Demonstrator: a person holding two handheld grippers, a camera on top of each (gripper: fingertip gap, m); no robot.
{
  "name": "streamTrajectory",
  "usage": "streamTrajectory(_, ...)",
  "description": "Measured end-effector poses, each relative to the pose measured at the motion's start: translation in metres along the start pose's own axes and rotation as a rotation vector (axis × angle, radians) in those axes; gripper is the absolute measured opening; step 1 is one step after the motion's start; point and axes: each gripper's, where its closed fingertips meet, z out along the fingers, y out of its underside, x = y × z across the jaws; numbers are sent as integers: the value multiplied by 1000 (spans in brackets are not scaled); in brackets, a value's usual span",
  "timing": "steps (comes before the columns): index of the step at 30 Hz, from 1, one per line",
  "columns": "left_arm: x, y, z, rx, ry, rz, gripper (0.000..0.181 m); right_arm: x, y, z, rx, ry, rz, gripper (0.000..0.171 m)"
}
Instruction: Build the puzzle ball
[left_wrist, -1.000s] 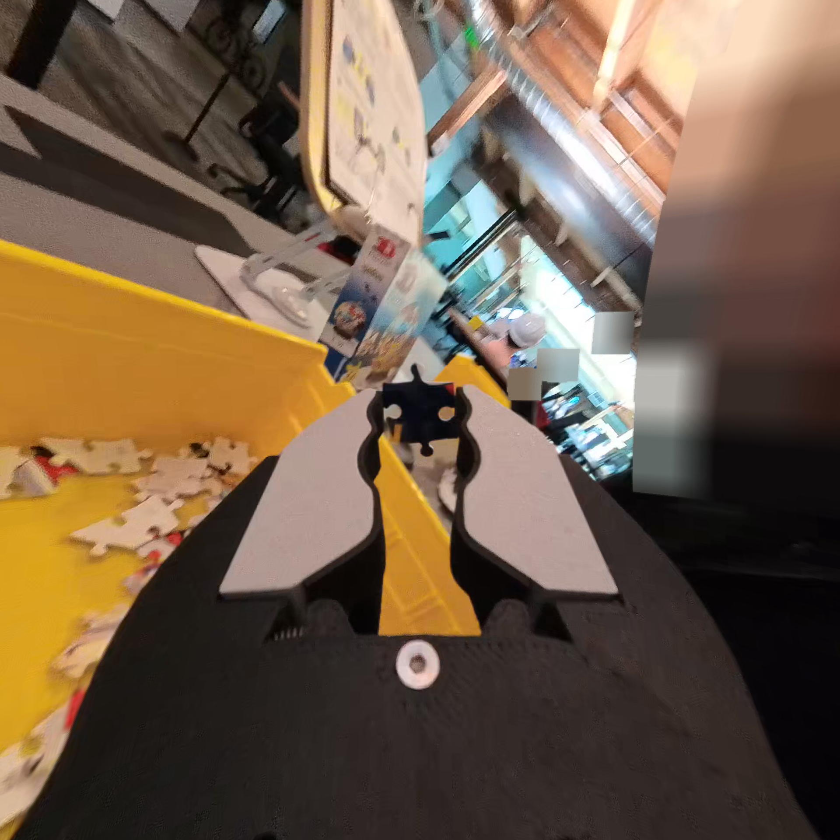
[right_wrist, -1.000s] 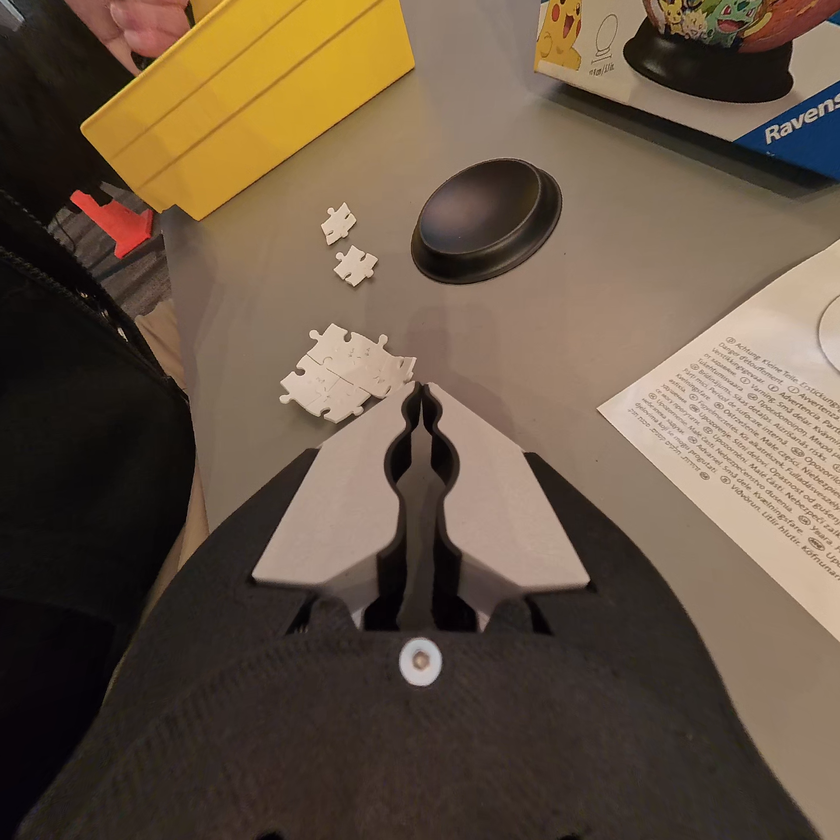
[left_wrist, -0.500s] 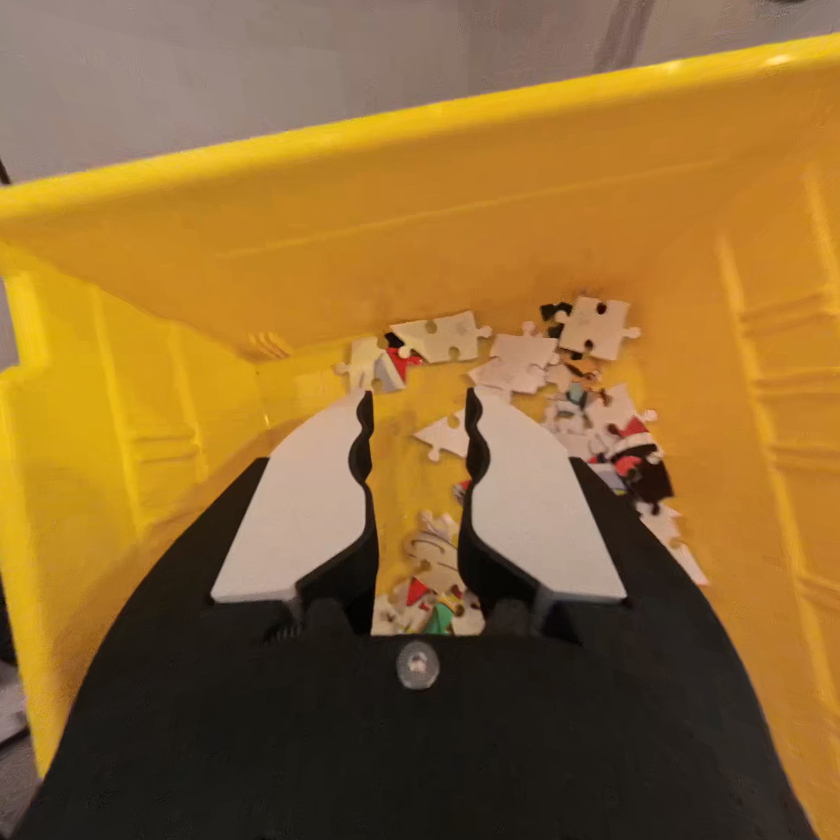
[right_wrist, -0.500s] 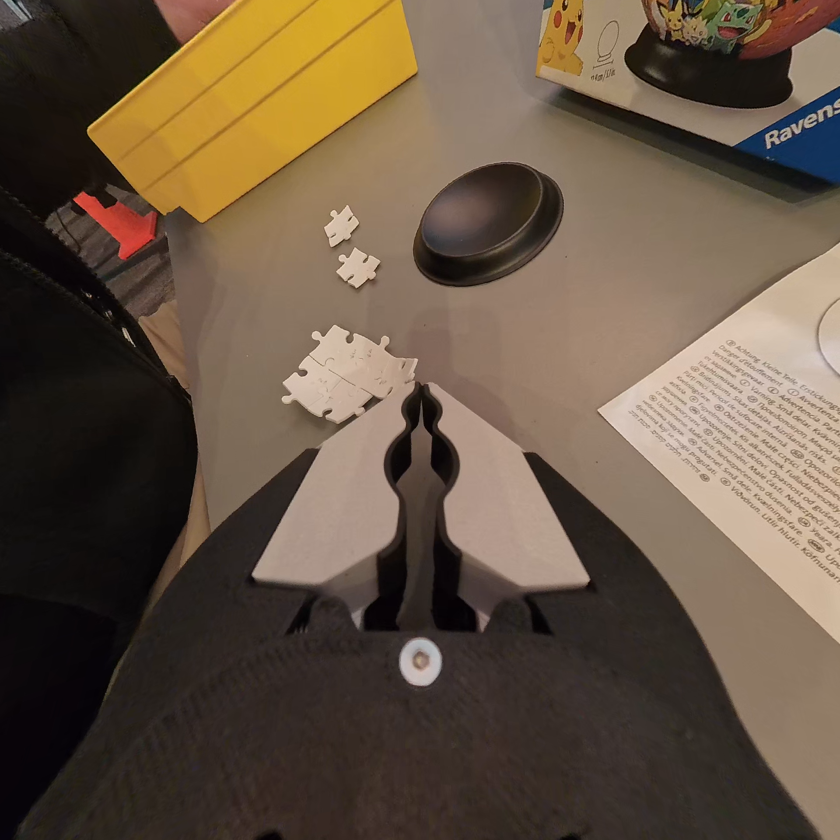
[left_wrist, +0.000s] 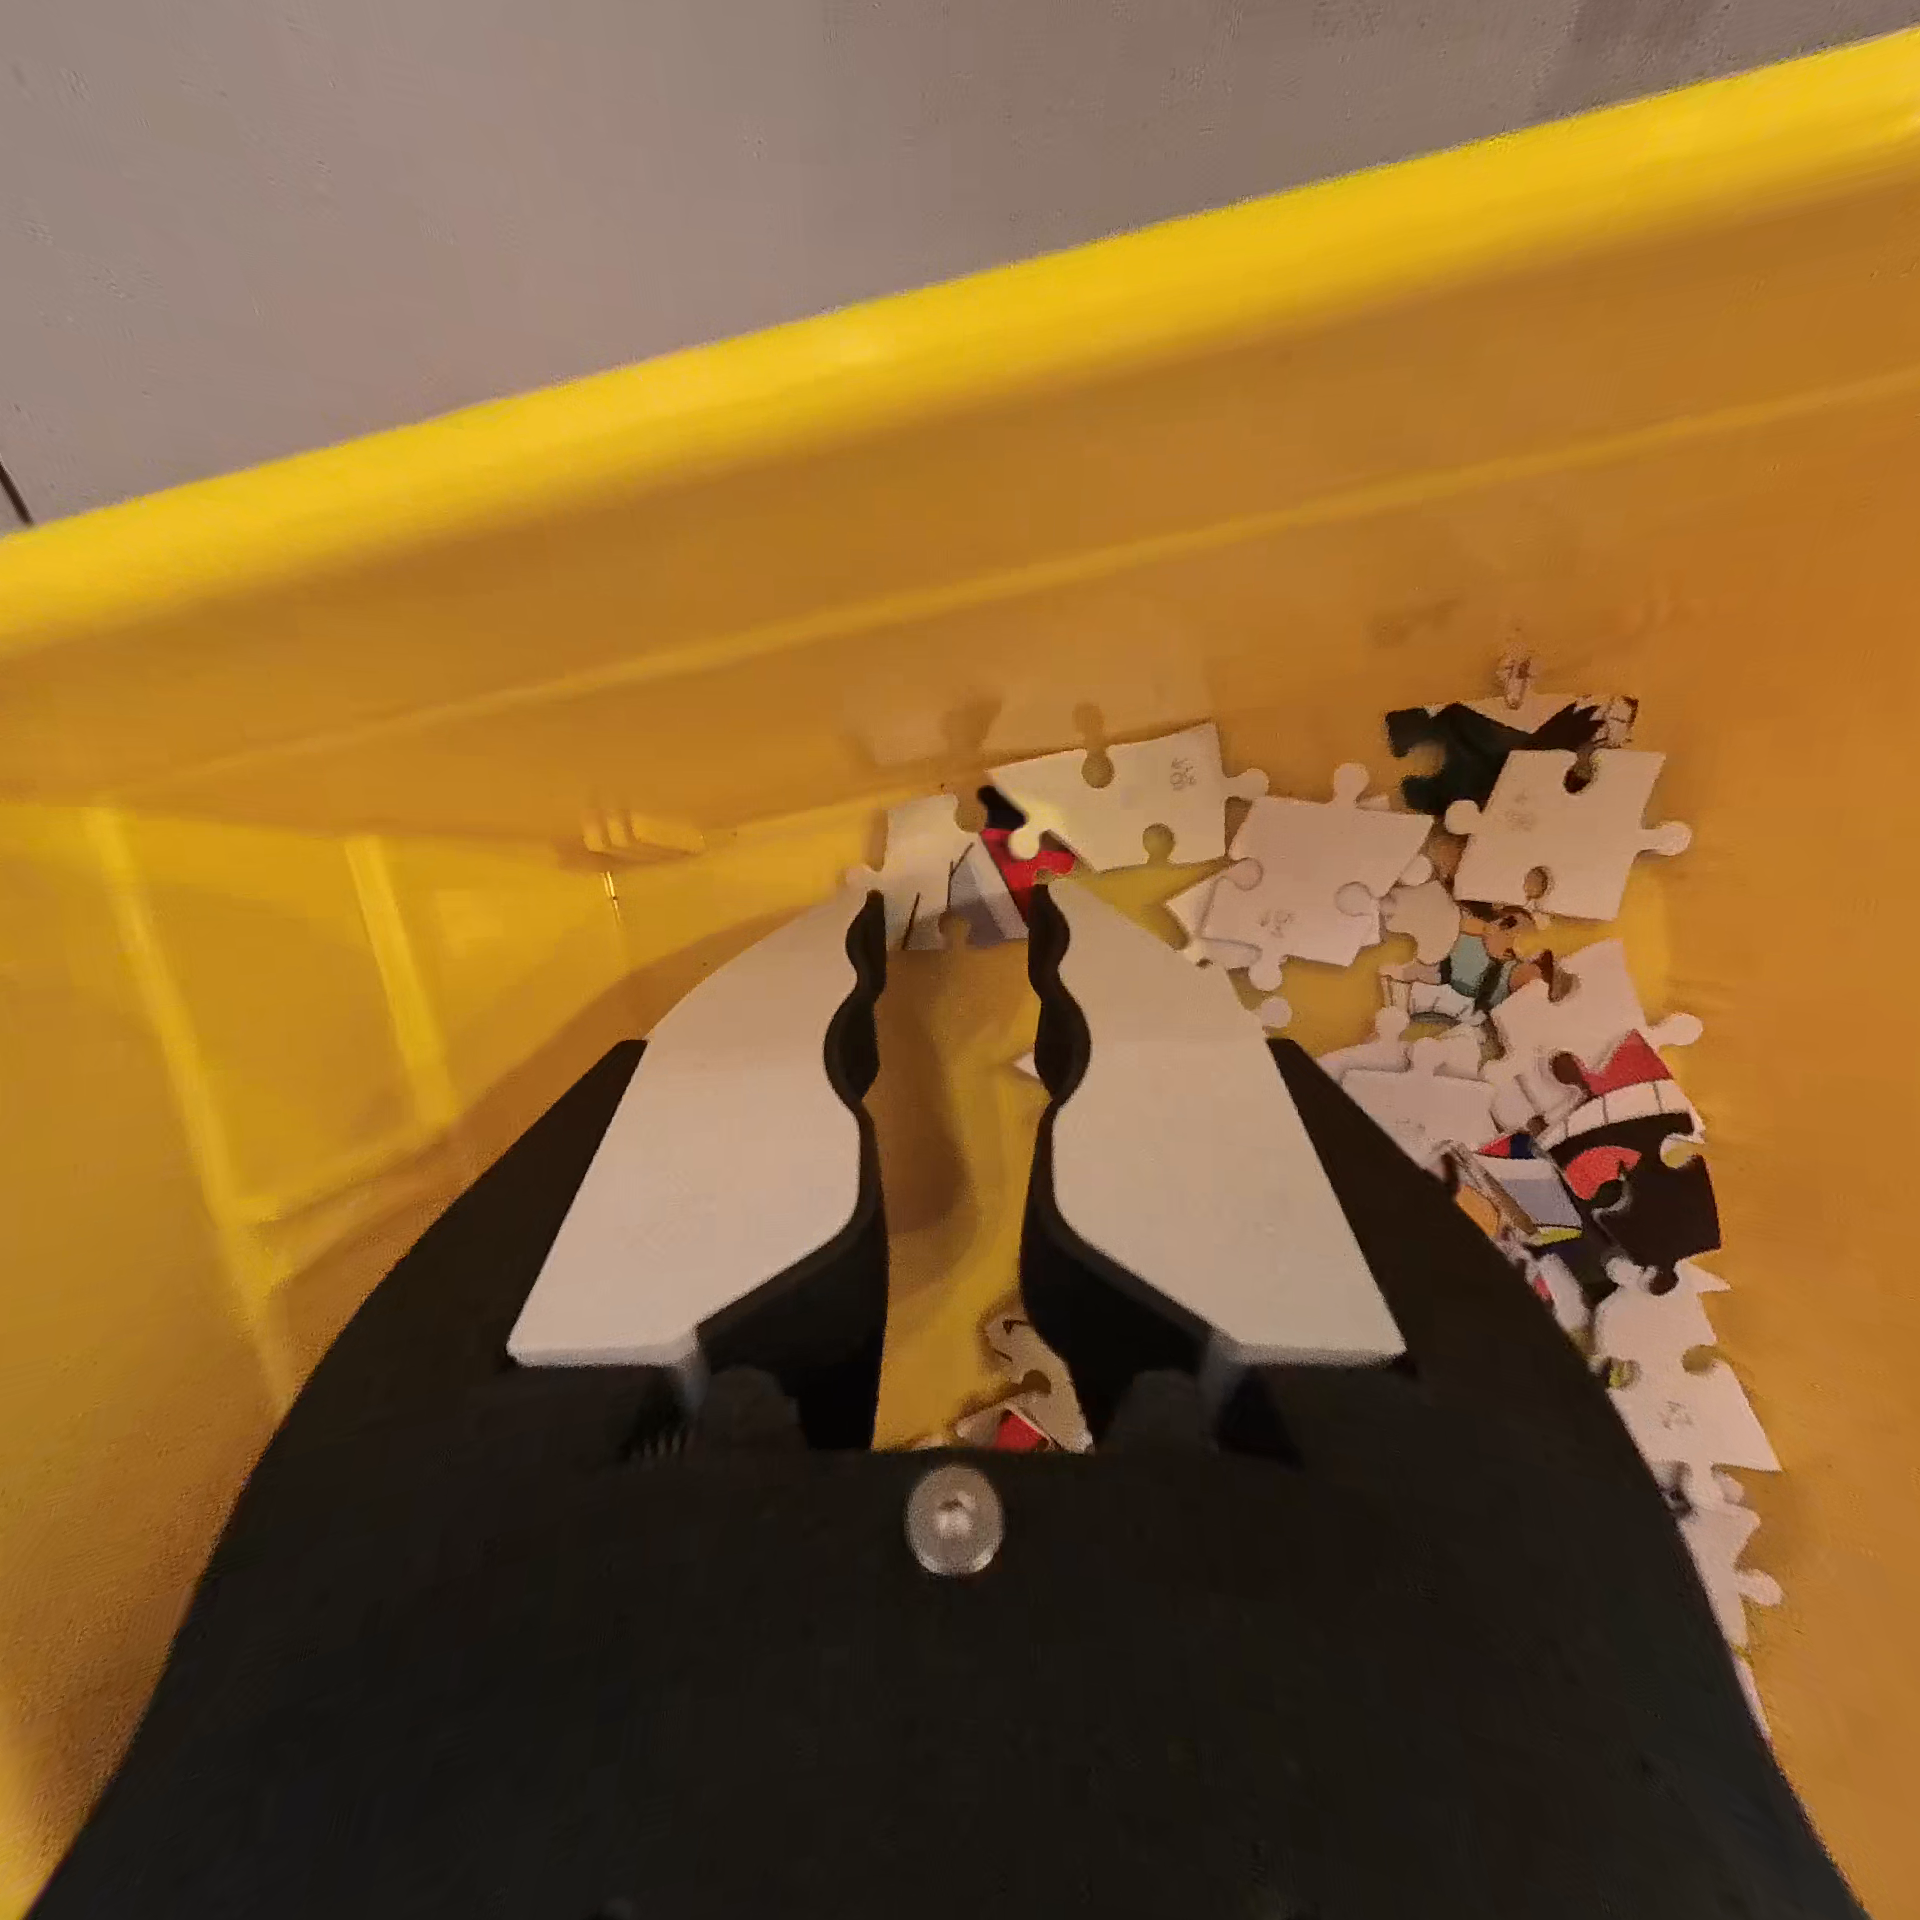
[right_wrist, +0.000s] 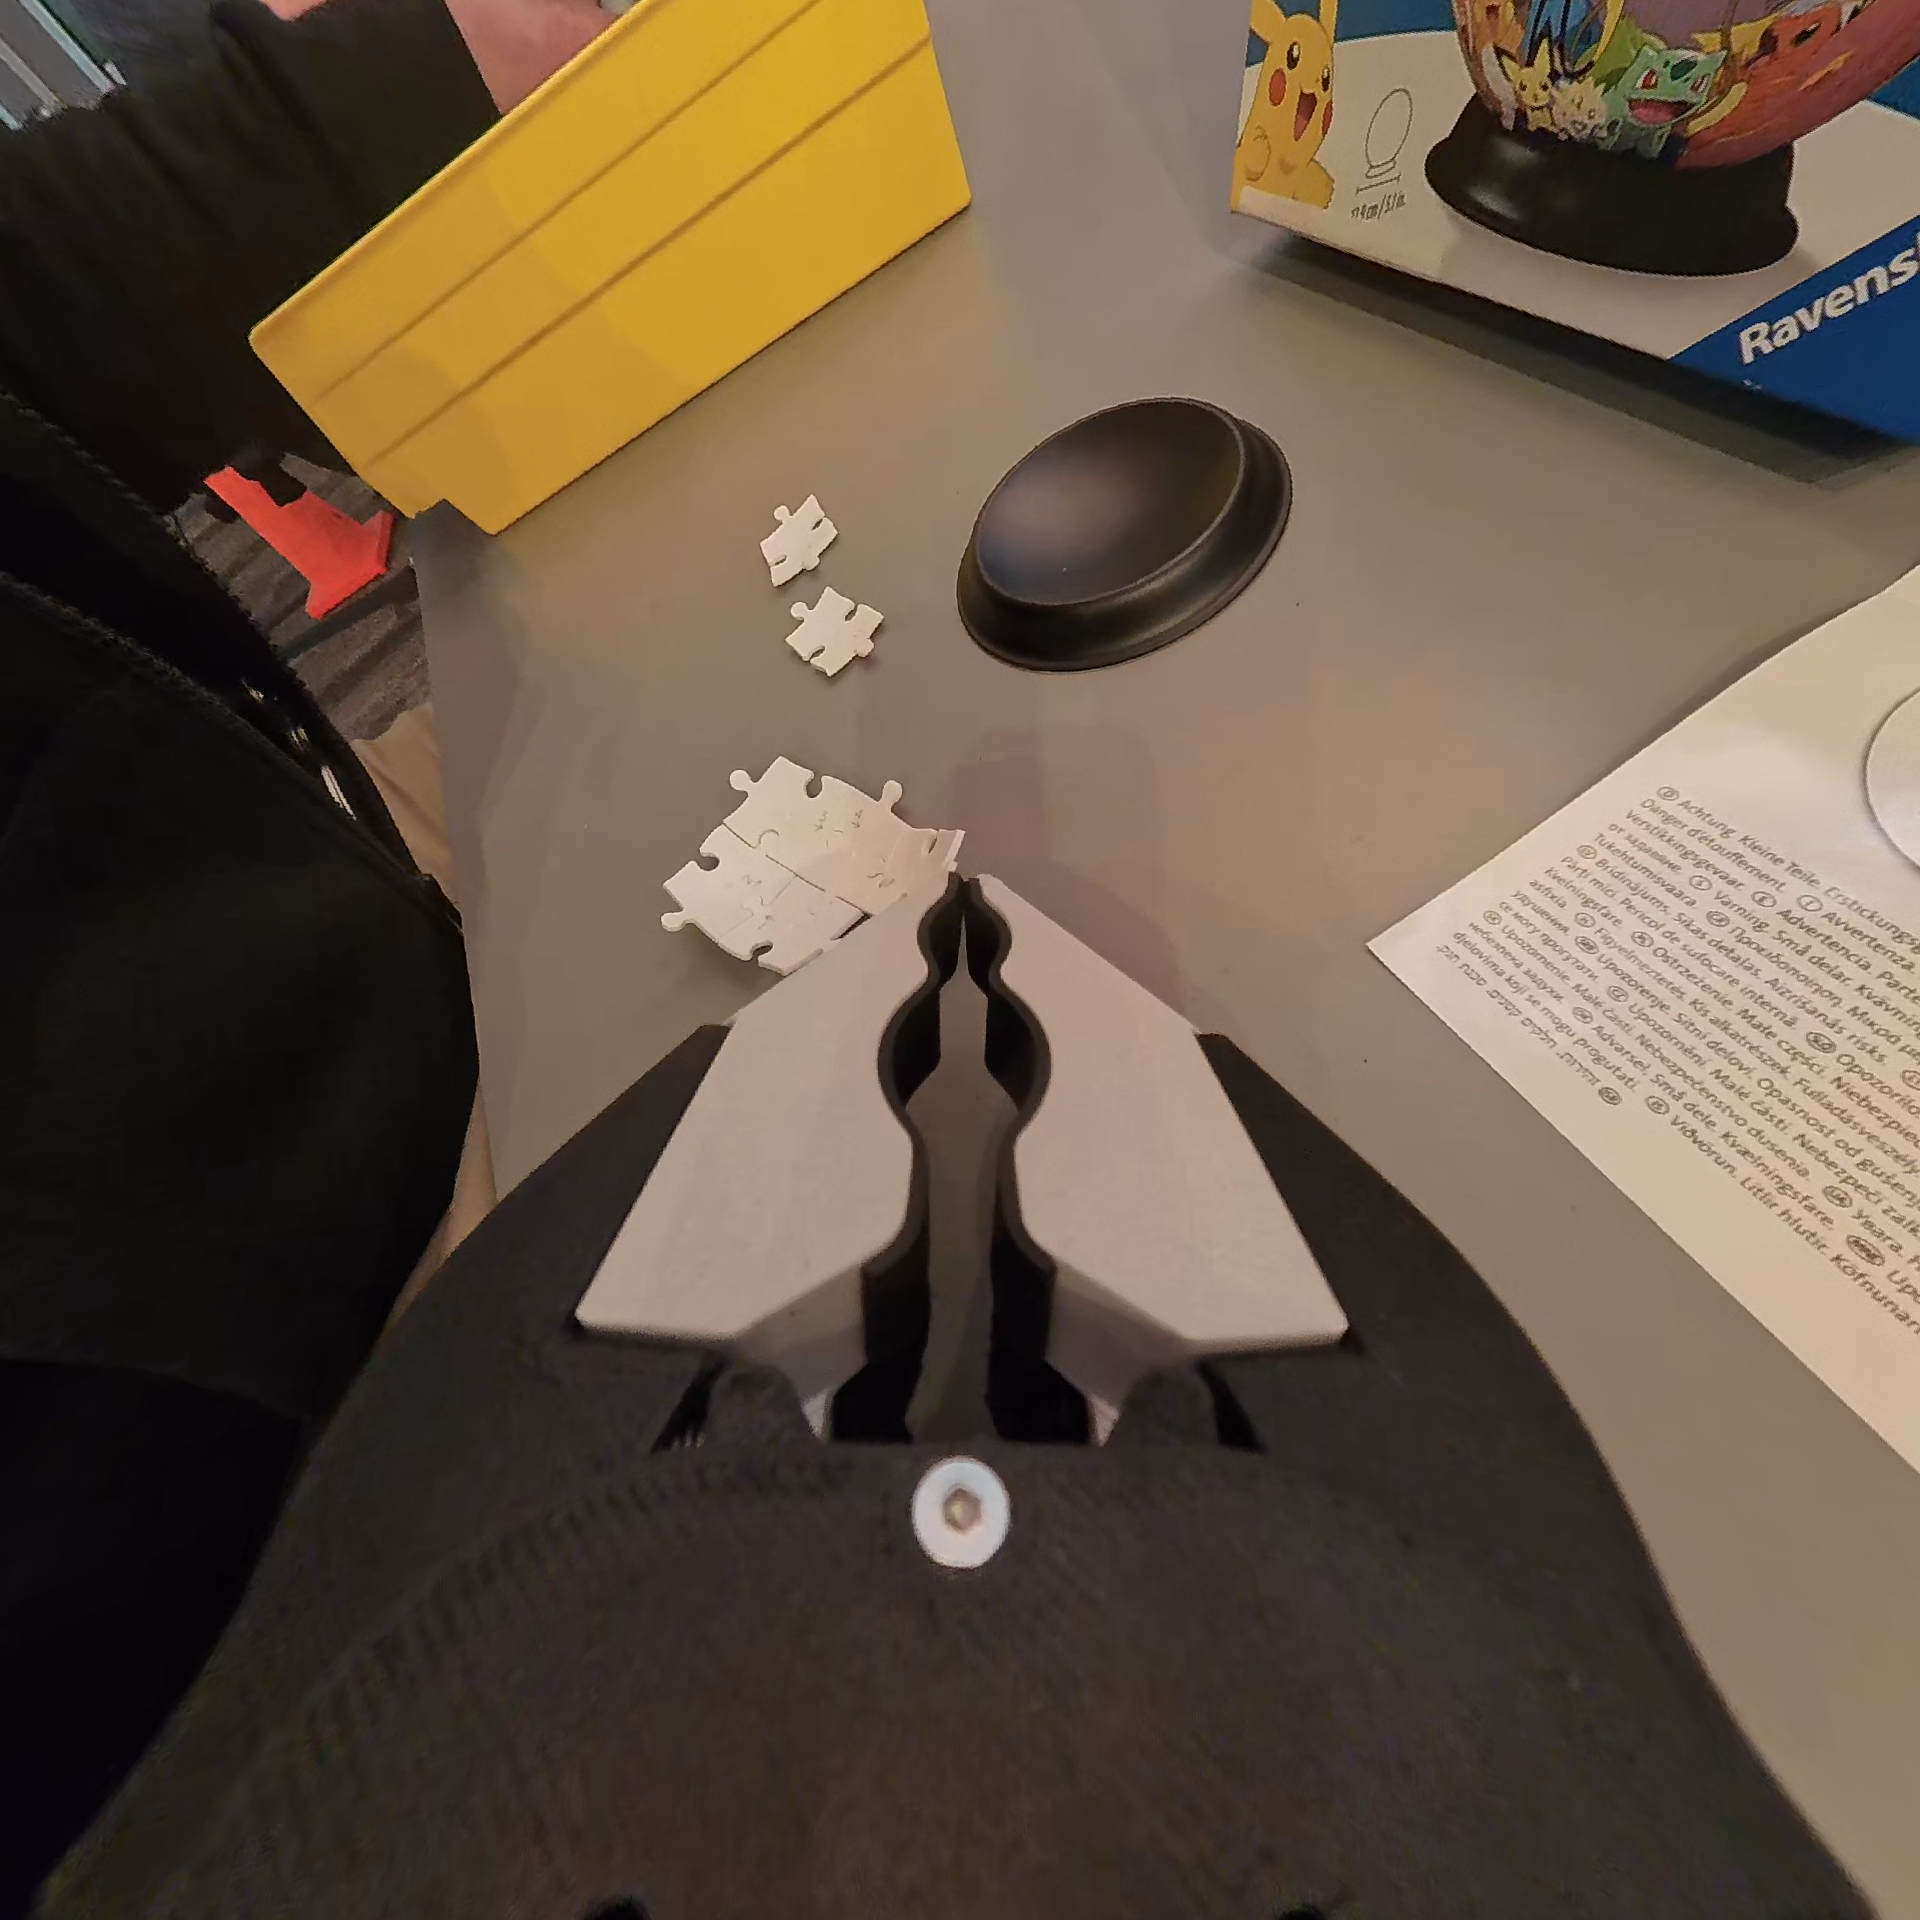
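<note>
Left gripper (left_wrist: 954, 914) parted and empty inside the yellow bin (left_wrist: 935, 499); right gripper (right_wrist: 962, 894) clenched, empty, over the counter (right_wrist: 1351, 727).
Overlapping loose pieces (left_wrist: 1320, 883) risk a 2-piece or edge-only pinch; the nearest piece seems partly hidden.

Left wrist view: close, angled down inside the yellow bin (left_wrist: 935, 540). Right wrist view: higher, facing forward across the grey table (right_wrist: 1351, 831); the bin (right_wrist: 644, 270) is shared.

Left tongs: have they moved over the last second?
Yes. The left tongs swung from above the yellow bin's rim down inside it, now open over its loose puzzle pieces.
</note>
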Motion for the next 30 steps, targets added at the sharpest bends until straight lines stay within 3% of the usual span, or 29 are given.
streamTrajectory(6,10,-3,-17,103,95,-76,26,0,0,0,3,0,-1,0)
streamTrajectory(11,46,-39,-83,477,586,-310,26,0,0,0,0,1,0,0)
streamTrajectory(15,45,-53,-145,760,930,-449,26,0,0,0,0,2,-2,0)
streamTrajectory(19,46,-52,-184,895,1132,-474,26,0,0,0,0,3,-4,0)
streamTrajectory(26,49,-47,-208,976,1206,-450,26,0,0,0,1,1,-6,0)
streamTrajectory(28,53,-42,-191,869,1091,-430,26,0,0,0,3,2,-6,0)
streamTrajectory(30,57,-29,-164,717,869,-339,26,0,0,0,3,1,-5,0)
